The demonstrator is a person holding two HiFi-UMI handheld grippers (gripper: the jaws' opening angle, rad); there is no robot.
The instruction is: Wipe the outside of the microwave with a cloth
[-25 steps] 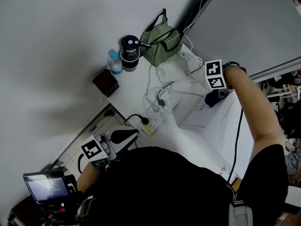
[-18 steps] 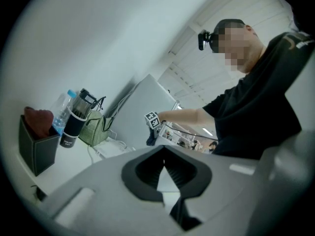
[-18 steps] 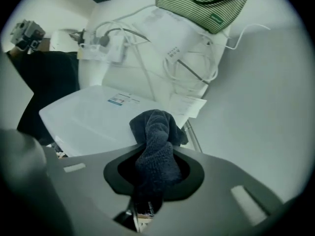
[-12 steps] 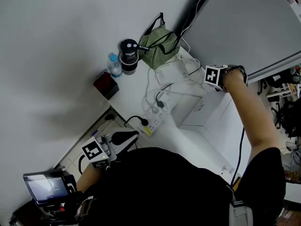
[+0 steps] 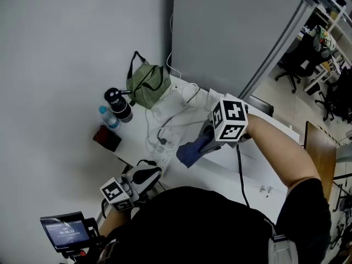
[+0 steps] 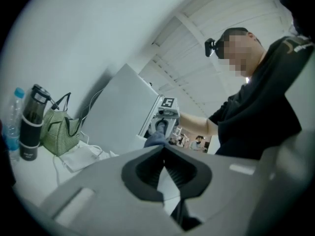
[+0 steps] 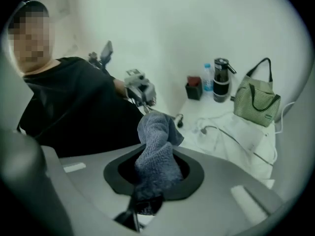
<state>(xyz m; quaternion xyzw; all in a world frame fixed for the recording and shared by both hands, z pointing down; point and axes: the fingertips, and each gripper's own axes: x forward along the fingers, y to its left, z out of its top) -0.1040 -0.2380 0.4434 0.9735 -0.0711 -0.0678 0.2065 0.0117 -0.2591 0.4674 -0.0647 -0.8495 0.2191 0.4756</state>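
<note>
The right tool (image 7: 153,156) is clamped on a blue-grey knitted cloth (image 7: 156,132), which hangs at the near edge of the white boxy microwave (image 5: 258,176); I cannot tell whether they touch. The left tool (image 6: 165,156) is closed and empty, low beside the person.

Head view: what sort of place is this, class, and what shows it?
Probably an office or workroom: wheeled office chairs, a grey partition panel, and a white table carrying a green striped bag and a water bottle.

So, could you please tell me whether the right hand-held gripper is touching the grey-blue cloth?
Touching. The right gripper view shows the cloth pinched between the jaws of the right hand-held gripper, its free end sticking out.
</note>
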